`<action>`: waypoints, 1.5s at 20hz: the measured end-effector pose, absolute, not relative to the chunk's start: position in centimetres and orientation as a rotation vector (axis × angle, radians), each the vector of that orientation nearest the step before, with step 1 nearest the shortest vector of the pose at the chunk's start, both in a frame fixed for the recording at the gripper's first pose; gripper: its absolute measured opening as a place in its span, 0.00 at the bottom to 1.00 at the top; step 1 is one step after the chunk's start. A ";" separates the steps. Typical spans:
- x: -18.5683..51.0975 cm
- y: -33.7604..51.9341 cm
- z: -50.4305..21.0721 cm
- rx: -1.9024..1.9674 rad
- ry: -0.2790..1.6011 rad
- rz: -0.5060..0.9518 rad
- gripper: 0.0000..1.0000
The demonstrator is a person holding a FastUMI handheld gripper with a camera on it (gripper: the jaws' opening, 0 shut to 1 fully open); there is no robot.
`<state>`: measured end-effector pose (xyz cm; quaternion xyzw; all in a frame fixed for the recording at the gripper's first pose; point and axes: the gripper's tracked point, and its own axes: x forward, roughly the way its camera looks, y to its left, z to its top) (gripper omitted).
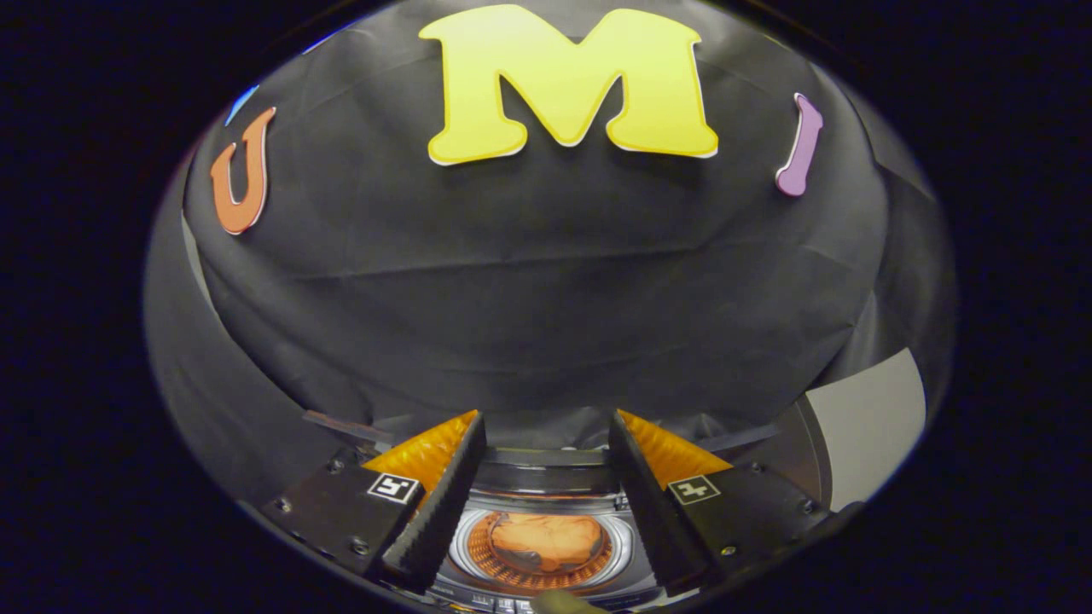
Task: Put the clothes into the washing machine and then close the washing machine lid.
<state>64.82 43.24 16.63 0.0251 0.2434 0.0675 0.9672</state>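
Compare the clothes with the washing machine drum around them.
The clothes are a soft, crumpled orange heap; the drum is a rigid round tub with ribbed, perforated walls. The clothes lie inside; the drum surrounds them, lid not closed. Both glow orange, below the open tool, whose fingers grip nothing.

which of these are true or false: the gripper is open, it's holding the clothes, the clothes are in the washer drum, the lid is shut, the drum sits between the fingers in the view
1. The gripper is open. True: its fingers stand wide apart.
2. The gripper holds the clothes. False: nothing is between its fingers; the orange clothes lie below, apart from them.
3. The clothes are inside the washing machine drum. True.
4. The washing machine lid is shut. False: the drum opening is uncovered and the clothes show inside.
5. The drum shows between the two fingers. True.
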 end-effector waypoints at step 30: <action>55.2 42.4 13.5 0.029 0.404 0.135 0.92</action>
